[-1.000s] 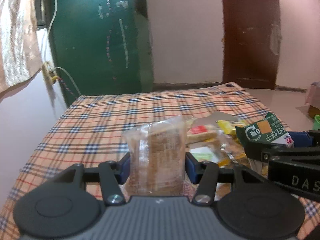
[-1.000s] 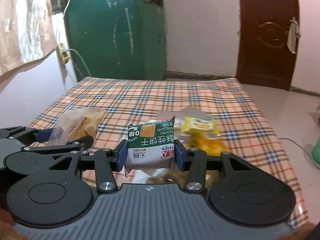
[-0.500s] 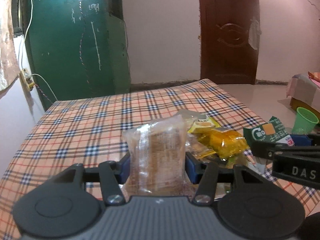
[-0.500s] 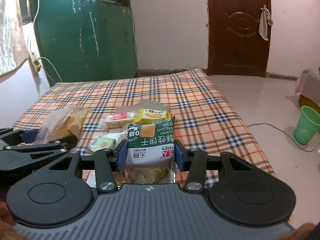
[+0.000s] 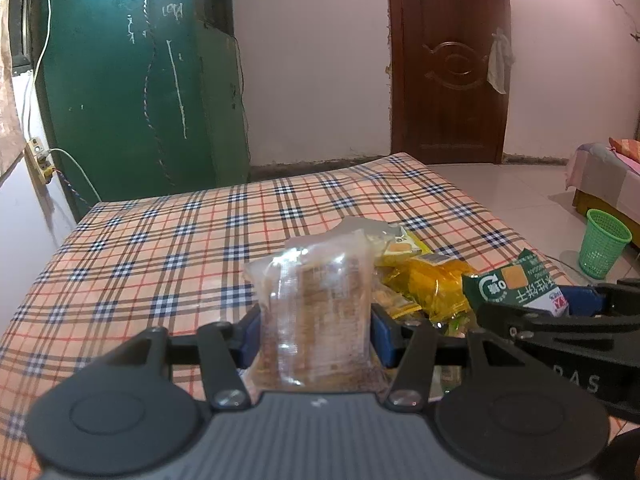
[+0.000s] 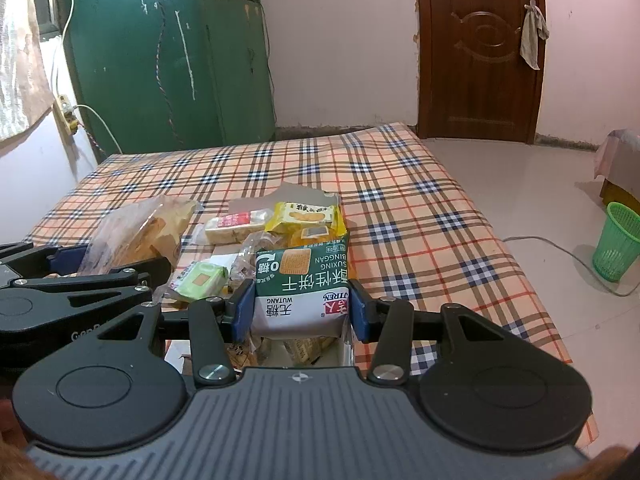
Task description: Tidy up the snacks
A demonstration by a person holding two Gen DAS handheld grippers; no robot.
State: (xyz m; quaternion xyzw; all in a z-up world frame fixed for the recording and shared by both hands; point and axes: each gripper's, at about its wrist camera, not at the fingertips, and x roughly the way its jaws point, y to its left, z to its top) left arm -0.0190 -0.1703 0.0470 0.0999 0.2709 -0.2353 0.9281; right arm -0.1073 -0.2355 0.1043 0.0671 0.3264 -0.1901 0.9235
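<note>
Clear plastic crackles between the left gripper's (image 5: 316, 330) fingers, clamped on a biscuit pack (image 5: 314, 312); the right gripper's (image 6: 301, 306) fingers pinch a green cracker packet (image 6: 302, 288), both lifted over the snack pile (image 6: 256, 240), likely for sorting.

Setting: a room in a home, likely a bedroom. Indicators: a plaid cloth (image 6: 400, 184) covers the flat surface at frame centre; a brown panel door (image 6: 480, 48) with a rag (image 6: 532, 36) on it, upper right; a green cabinet (image 6: 168, 56), upper left; a curtain (image 6: 20, 40), far left; a tiled floor and green basket (image 6: 618, 244), right.
</note>
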